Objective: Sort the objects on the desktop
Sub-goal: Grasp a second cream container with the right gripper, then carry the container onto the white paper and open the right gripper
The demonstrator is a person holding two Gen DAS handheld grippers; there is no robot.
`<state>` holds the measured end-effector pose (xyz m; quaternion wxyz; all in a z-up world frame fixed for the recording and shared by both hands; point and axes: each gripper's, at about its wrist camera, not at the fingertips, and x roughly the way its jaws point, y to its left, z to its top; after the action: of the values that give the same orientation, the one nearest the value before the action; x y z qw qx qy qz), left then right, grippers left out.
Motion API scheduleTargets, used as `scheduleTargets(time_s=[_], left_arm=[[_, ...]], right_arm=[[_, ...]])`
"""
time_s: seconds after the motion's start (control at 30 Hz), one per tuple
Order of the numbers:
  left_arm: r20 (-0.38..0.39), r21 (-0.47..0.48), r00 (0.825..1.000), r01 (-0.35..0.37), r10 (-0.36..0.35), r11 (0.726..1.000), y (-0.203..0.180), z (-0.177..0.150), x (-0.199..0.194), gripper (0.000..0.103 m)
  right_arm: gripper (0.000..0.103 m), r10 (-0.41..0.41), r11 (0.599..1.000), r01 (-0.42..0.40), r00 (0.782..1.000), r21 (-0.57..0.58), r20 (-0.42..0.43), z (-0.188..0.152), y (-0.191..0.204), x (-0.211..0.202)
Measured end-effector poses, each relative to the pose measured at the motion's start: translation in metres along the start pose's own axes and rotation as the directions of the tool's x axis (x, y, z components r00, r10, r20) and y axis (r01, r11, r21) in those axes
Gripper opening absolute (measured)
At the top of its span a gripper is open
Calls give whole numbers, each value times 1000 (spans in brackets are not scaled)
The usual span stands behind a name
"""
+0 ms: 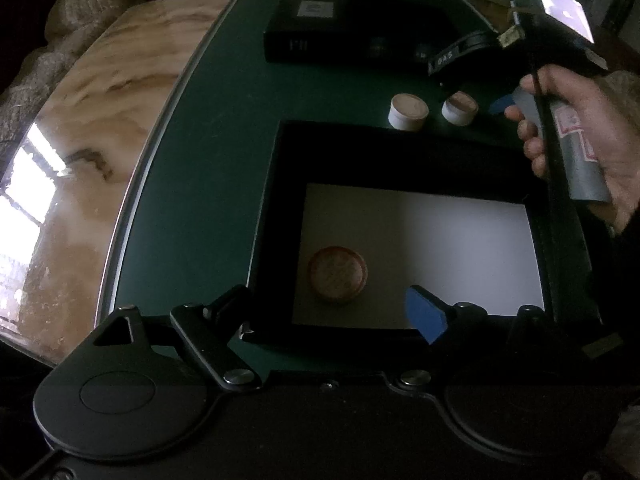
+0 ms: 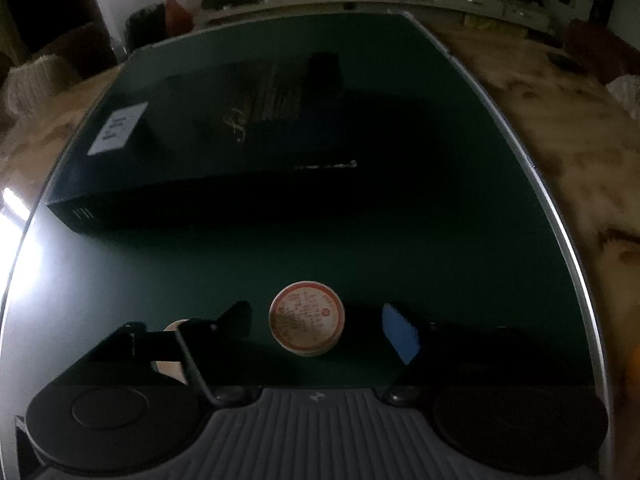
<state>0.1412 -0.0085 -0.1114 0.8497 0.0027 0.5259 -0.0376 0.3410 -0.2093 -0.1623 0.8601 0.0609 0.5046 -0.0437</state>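
An open black box with a white floor (image 1: 460,248) lies on the green mat. One round tin with a brown lid (image 1: 337,275) lies in its near left corner. My left gripper (image 1: 332,312) hangs open above the box, around that tin but apart from it. Two small white round tins (image 1: 408,111) (image 1: 460,108) stand on the mat behind the box. My right gripper (image 2: 320,328) is open, its fingers on either side of one white tin with a red-printed lid (image 2: 307,323). The other tin (image 2: 172,360) peeks from behind its left finger.
A flat black box lid (image 1: 320,36) (image 2: 224,144) lies at the back of the green mat (image 1: 192,184). The mat sits on a marbled brown table (image 1: 80,152). My right hand and its gripper body (image 1: 568,92) reach in over the box's far right corner.
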Motion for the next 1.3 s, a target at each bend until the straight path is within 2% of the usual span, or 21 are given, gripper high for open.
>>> scheduleTargets(time_s=[0.2, 0.3, 0.33, 0.37, 0.63, 0.77, 1.03, 1.3], left_arm=[[-7, -1, 1000, -2, 2, 1000, 2, 0, 3, 88], [-11, -7, 1000, 5, -5, 1000, 4, 0, 3, 88], [-13, -9, 1000, 7, -7, 1000, 4, 0, 3, 88], [-15, -11, 1000, 8, -8, 1000, 5, 0, 4, 88], [-31, -18, 999, 11, -12, 1000, 7, -3, 7, 88], [-31, -19, 999, 13, -14, 1000, 8, -4, 6, 88], [-22, -23, 1000, 12, -13, 1000, 8, -6, 2, 88], [-9, -34, 999, 32, -32, 999, 9, -11, -10, 88]], right_arm=[[67, -4, 1000, 4, 1000, -4, 1, -1, 3, 3], [55, -22, 999, 22, 1000, -25, 14, -2, 7, 2], [47, -22, 999, 22, 1000, -25, 13, -2, 6, 1], [45, -22, 999, 22, 1000, -25, 13, -3, 6, 1], [45, -24, 999, 24, 1000, -27, 13, -6, 6, -1], [45, -27, 999, 29, 999, -44, 42, -8, 10, -9], [45, 4, 997, 2, 996, -74, 88, -25, 9, -59], [45, 54, 996, -50, 997, -75, 62, -62, -7, -106]])
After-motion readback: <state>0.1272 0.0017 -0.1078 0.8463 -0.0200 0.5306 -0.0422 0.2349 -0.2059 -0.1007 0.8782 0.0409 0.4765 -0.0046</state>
